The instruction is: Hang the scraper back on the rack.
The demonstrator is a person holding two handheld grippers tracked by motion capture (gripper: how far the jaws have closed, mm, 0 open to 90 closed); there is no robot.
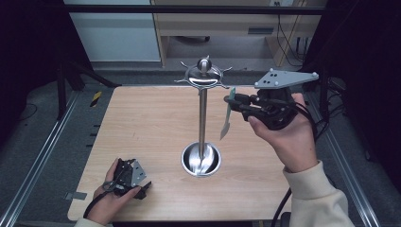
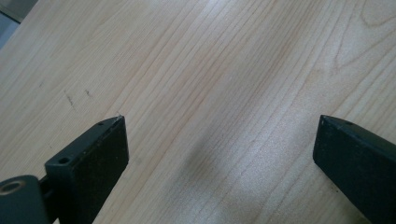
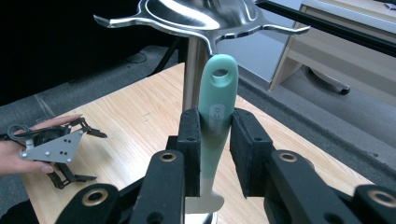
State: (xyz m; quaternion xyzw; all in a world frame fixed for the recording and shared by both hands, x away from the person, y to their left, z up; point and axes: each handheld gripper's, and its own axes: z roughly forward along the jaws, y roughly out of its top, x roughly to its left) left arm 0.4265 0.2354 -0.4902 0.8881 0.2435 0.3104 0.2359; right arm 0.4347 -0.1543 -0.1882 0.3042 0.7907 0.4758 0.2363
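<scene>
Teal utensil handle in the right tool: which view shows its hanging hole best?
The right gripper view: the teal handle stands close up between the jaws, its hole clear just under the rack's hooks. The high view shows the utensil small and edge-on. The left gripper view shows bare table.

A: Where's the high view?
B: Overhead, facing forward over the bench (image 1: 142, 118).
A: The gripper views?
B: Left hugs bare bench; right looks across, sharing the stand (image 3: 194, 56)
</scene>
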